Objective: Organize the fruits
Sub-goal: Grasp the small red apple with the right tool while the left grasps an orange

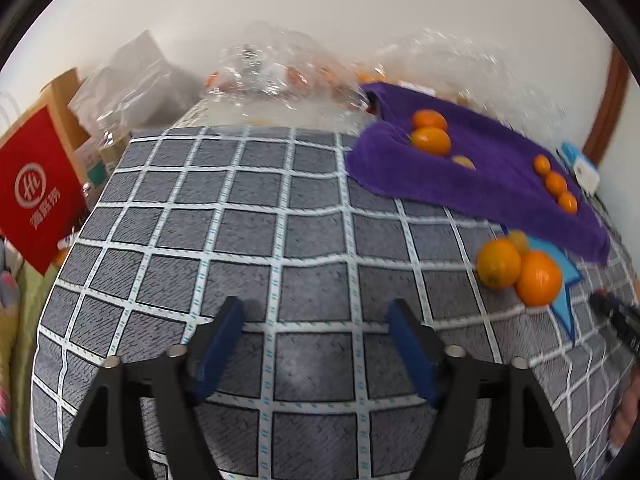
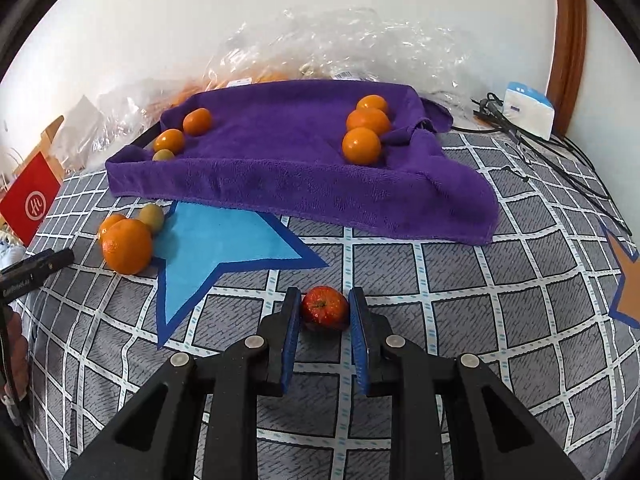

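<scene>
Red bag point(image 1: 38, 188) — white circled "HL" logo, Chinese characters beneath.

I see a towel point(image 2: 304, 172) on the bed point(image 2: 460, 320) holding oranges point(image 2: 362, 145) at both ends; more oranges point(image 2: 127, 246) lie left before it.

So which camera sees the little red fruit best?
The right wrist view: the red fruit sits close up, clamped in the right claw over the checked cloth. The left wrist view doesn't show it at all.
</scene>
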The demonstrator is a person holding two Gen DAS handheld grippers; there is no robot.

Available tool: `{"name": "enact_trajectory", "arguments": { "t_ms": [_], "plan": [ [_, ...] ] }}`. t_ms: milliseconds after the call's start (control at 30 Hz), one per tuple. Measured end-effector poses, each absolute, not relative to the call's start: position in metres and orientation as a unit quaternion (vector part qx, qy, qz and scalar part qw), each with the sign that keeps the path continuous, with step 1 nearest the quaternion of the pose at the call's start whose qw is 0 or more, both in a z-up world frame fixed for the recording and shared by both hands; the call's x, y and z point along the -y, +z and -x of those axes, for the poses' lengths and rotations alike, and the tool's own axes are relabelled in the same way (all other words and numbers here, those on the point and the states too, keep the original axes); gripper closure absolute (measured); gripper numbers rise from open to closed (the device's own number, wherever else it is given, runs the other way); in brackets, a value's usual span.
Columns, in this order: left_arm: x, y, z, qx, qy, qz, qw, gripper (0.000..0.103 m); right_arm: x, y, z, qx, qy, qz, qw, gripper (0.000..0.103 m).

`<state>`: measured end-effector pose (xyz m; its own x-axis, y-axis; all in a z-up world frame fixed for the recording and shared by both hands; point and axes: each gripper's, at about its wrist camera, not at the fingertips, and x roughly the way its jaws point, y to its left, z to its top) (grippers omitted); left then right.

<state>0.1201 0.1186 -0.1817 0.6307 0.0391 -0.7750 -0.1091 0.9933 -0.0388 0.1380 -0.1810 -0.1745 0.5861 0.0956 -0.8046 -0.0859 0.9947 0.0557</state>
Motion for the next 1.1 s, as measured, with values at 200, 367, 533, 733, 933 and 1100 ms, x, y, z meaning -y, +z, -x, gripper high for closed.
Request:
{"name": "enact_trajectory", "arguments": {
  "t_ms": [200, 367, 533, 733, 933, 1100],
  "plan": [
    [-0.114, -0.183, -0.119, -0.437, 0.051, 0.032, 0.898, 0.014, 0.182, -0.174, -0.136, -0.451, 0.055, -0.01, 0.891, 0.079],
    [-0.115, -0.184, -0.116, -0.447, 0.068, 0.036, 0.891, 0.008, 0.183, -0.173, -0.136, -0.451, 0.051, -0.013, 0.891, 0.079],
    [-0.107, -0.181, -0.115, -0.458, 0.066, 0.04, 0.886, 0.012, 0.184, -0.173, -0.134, -0.45, 0.038, -0.01, 0.892, 0.079],
    [-0.051, -0.172, -0.119, -0.442, 0.009, -0.057, 0.895, 0.023, 0.19, -0.173, -0.133, -0.448, 0.035, -0.025, 0.893, 0.079],
    [-0.02, -0.172, -0.142, -0.428, -0.031, -0.085, 0.899, 0.037, 0.191, -0.173, -0.133, -0.448, 0.041, -0.032, 0.892, 0.079],
    [-0.019, -0.17, -0.16, -0.44, -0.056, -0.046, 0.895, 0.05, 0.192, -0.173, -0.135, -0.449, 0.05, -0.04, 0.891, 0.079]
  ]
}}
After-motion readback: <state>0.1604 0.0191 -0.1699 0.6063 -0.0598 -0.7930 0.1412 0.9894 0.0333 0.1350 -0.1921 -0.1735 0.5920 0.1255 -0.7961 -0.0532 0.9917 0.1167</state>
